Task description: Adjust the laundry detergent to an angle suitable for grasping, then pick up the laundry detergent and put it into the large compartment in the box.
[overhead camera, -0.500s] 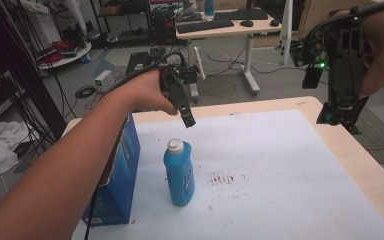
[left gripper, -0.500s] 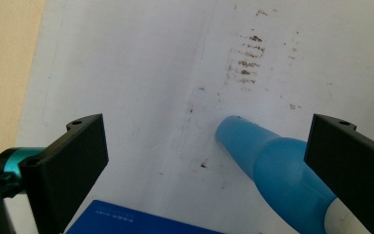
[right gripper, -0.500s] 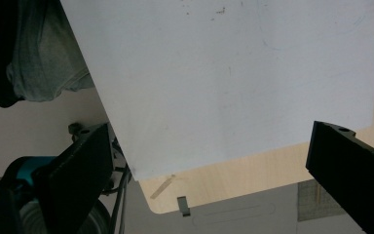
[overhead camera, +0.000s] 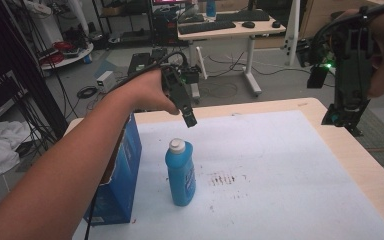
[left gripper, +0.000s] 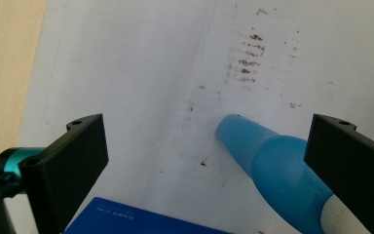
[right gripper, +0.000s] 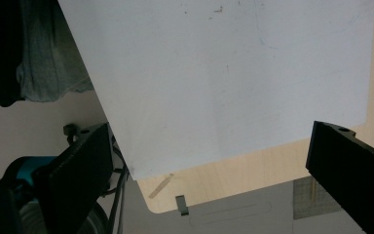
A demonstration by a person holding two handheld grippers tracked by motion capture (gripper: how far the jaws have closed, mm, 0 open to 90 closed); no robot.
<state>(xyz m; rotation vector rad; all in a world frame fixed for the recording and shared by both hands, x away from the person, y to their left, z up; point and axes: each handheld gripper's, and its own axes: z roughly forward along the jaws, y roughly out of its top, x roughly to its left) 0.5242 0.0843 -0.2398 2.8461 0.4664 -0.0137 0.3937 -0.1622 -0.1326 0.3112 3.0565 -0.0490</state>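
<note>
High view: the left tool (overhead camera: 190, 119) is hanging above and just behind the blue bottle (overhead camera: 181, 172), which is standing upright at lower centre of the frame on the white sheet (overhead camera: 280, 165) covering the surface, just beside the blue box (overhead camera: 125, 175) at lower left. In the left gripper view the jaws are standing wide apart and holding nothing — the bottle's white cap (left gripper: 338, 214) is sitting at the lower right, close against the right-hand jaw, not midway between the two.

The step in hand appears to be the approach to grip the bottle. To do it well:

- Shift the left tool sideways until the neck is lying midway between the jaws.
- Descend past the cap and close on the shoulder or body, where the plastic is offering a broader face.
- Keep clear of the blue box; a nudge there is likely to tip the bottle.

The right tool (overhead camera: 347, 120) is hovering at the upper right of the frame, over the surface's far edge — its jaws are likewise wide apart and empty in the right gripper view.
</note>
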